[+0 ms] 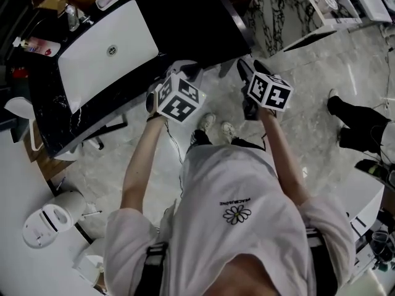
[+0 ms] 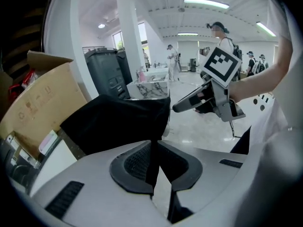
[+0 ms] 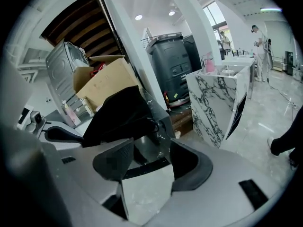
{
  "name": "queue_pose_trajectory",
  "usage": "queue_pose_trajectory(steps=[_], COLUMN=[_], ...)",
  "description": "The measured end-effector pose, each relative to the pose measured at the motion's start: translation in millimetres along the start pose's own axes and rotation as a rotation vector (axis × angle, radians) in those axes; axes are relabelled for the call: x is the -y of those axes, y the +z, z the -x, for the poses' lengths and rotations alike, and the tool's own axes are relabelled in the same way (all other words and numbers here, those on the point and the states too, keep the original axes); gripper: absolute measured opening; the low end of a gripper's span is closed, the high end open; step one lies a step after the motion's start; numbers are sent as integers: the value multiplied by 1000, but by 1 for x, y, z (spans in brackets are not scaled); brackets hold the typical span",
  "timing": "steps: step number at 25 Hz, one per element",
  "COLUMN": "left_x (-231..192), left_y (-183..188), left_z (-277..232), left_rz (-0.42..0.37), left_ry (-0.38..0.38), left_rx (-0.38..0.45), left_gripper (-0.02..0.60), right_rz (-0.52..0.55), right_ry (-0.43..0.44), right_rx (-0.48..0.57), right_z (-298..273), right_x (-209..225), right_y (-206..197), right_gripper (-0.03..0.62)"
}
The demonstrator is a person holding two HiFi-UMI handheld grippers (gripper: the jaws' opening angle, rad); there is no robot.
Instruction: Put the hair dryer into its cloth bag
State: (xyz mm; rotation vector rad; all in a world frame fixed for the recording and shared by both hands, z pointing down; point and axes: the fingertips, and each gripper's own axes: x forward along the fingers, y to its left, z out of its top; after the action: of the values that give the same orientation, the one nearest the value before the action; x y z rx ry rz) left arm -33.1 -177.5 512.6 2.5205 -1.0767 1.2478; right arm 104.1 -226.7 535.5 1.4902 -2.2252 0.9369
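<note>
**Fig.** Head view plus both gripper views.

**Edges/room:** The near edge of the glossy black stone counter [image 1: 185, 17] runs on a slant from 8 to 1 o'clk and passes just by both grippers' tips. A white rectangular sink basin [image 1: 105, 51] is sunk in the counter at 10 o'clk. Open pale marble floor [image 1: 321, 97] lies at 2 to 4 o'clk of the R gripper [image 1: 253, 71], as far as a bystander's black-clad legs [image 1: 355, 119] at 3 o'clk.

**Bag vs grippers:** The L gripper [image 1: 182, 71] has its jaws nearly together, pinching a fold of the limp black cloth bag [image 2: 113, 122]. In the L gripper view the cloth spreads from the tips toward 11 o'clk. The R gripper's jaws stand wide apart w/ only floor btwn them. In its own view the bag hangs at 11 o'clk, near the jaw at that view's left; contact not clear.

**Surroundings:** A brown cardboard box [image 2: 38, 103] sits at 9 o'clk in the L gripper view. In the R gripper view a dark grey wheeled bin [image 3: 170, 63] stands at 12 and a white black-veined marble block [image 3: 215, 103] at 2.
</note>
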Motion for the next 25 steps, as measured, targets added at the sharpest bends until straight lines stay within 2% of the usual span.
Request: queue_pose_trajectory(steps=[3, 6, 11, 16, 19, 21, 25], left_x=[2, 5, -5, -31, -46, -58, -79], left_y=[0, 4, 25, 73, 102, 123, 162], left_z=[3, 7, 22, 49, 62, 77, 121], left_rz=[54, 122, 193, 244, 264, 260, 277], left_ry=[-4, -19, 9, 72, 97, 143, 263], left_rx=[23, 50, 130, 287, 336, 381, 525], left_gripper=[49, 139, 152, 152, 152, 144, 78], right_rz=[-1, 1, 44, 122, 188, 233, 311], right_ry=[-10, -16, -15, -4, 24, 49, 105], right_rx=[-11, -16, 43, 196, 311, 387, 541], right_z=[5, 9, 16, 33, 46, 58, 94], right_x=[7, 11, 10, -7, -29, -48, -89], right_y=[-7, -8, 16, 84, 137, 170, 221], right_gripper=[219, 219, 218, 218, 218, 210, 196])
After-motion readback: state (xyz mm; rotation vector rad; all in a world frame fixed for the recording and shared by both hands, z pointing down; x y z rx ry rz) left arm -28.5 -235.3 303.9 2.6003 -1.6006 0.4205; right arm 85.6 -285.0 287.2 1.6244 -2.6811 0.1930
